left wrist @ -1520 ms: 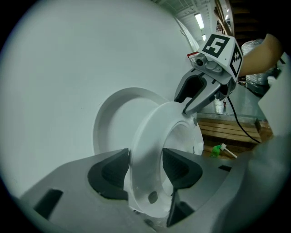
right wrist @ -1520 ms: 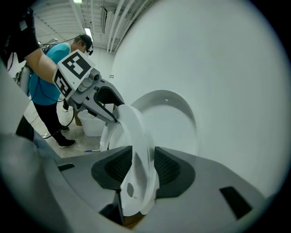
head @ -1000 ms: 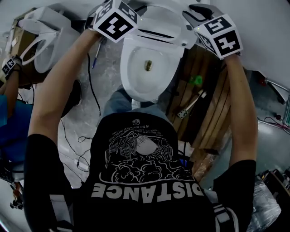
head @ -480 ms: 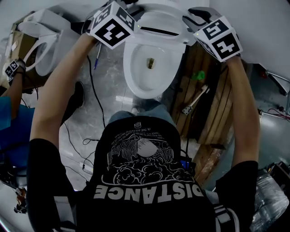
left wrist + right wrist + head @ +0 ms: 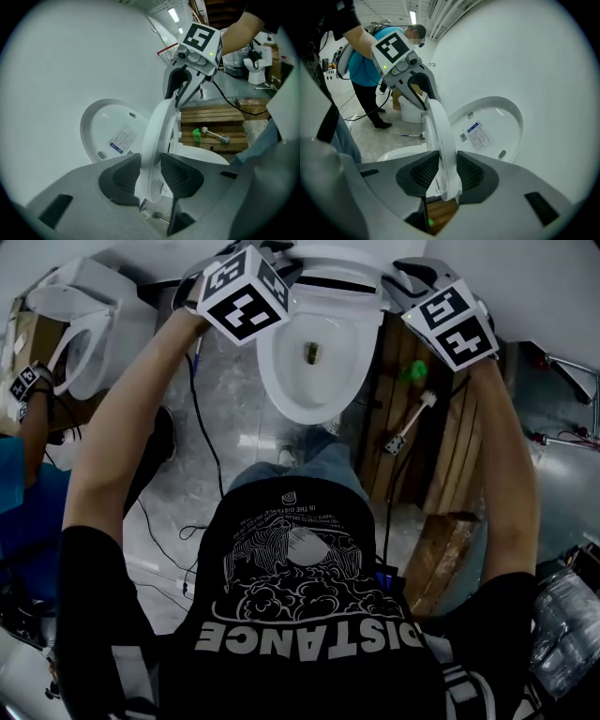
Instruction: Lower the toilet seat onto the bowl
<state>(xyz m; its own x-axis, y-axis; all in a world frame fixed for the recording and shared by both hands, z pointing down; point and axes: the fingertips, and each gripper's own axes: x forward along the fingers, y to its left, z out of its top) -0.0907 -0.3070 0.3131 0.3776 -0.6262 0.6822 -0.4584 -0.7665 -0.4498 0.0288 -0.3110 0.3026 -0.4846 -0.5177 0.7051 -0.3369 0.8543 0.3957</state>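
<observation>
The white toilet bowl stands open at the top of the head view. Its seat is upright, just in front of the raised lid, which leans on the wall. My left gripper is at the seat's left rim; its jaws are closing, with both pads against the rim's edge. My right gripper is shut on the seat's right rim, the lid behind it. Each gripper shows in the other's view, at the opposite side of the ring.
A wooden pallet lies right of the bowl, with a green-handled brush on it. A second toilet stands at the far left beside another person. Black cables run over the floor left of the bowl.
Both grippers have moved slightly farther back toward the raised seat. The toilet now sits higher in the head view. The seat stays upright.
</observation>
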